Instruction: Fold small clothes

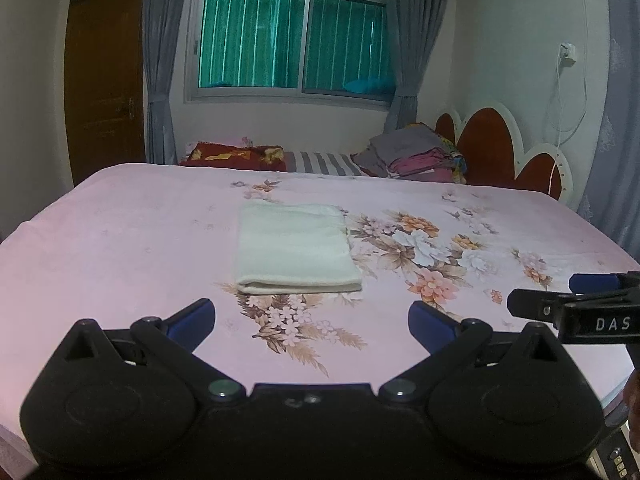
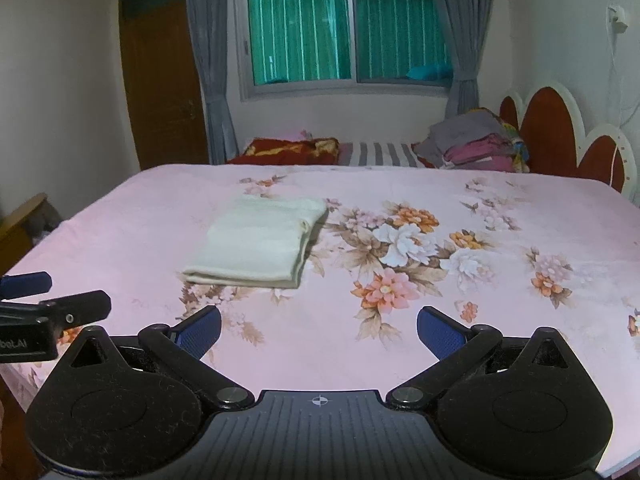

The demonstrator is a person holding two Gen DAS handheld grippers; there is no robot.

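1. Both the left gripper (image 1: 312, 316) and right gripper (image 2: 319, 326) hang with jaws released, empty.
2. The cream folded terry cloth (image 1: 294, 250) lies ahead of both jaws on the pink floral bedsheet (image 1: 120, 240).
3. Risk: pinching only 1 layer, or snagging the sheet, would undo the fold.

Setting: a home bedroom. A bed (image 1: 120, 240) under a pink floral sheet fills the floor, with a scalloped red-and-white headboard (image 1: 496, 144) at right. Pillows and a pile of folded laundry (image 1: 416, 156) lie at the far side. Grey curtains (image 1: 158, 60) frame a barred window (image 1: 292, 40); wooden door (image 1: 104, 80) at left.
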